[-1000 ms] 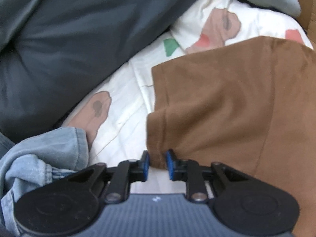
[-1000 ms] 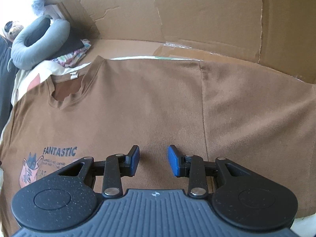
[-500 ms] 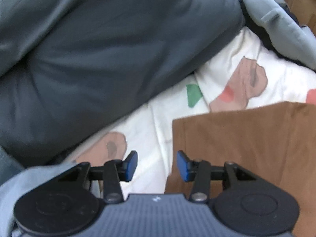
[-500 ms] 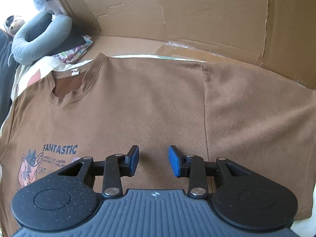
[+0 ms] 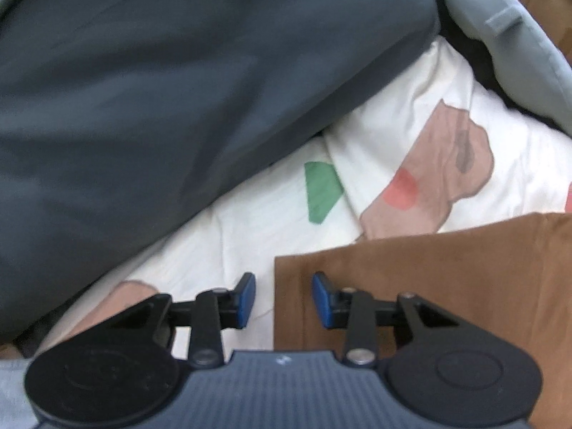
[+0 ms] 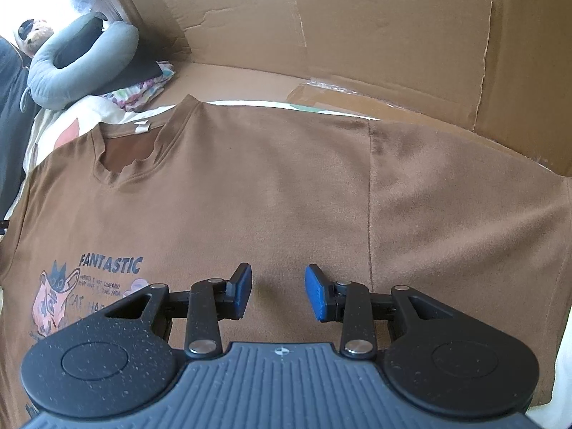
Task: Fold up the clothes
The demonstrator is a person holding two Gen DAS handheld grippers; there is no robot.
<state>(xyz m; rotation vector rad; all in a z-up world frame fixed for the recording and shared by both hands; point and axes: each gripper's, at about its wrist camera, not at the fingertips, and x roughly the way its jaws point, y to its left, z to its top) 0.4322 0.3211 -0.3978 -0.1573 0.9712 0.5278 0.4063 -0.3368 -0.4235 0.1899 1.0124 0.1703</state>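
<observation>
Cardboard walls [image 6: 375, 35] backed the bed where the brown T-shirt [image 6: 268, 186] lay flat. My left tongs [image 5: 283, 298] straddled its sleeve edge, closing, nothing pinched; my right tongs [image 6: 278, 291] hung parted, empty, over its chest.

Cardboard wall [image 6: 357, 35] behind, printed white sheet [image 5: 271, 221], grey duvet [image 5: 178, 89], bright light top-left

You're looking at the brown T-shirt [image 6: 286, 193] and its chest print [image 6: 85, 293] reads "FANTASTIC" in dark capitals beside a cat drawing. Under it, you can pick out "CAT", then letters cut off by the gripper body. The smaller lines are too fine to read. The neck tag [image 6: 142, 127] shows nothing legible.
</observation>
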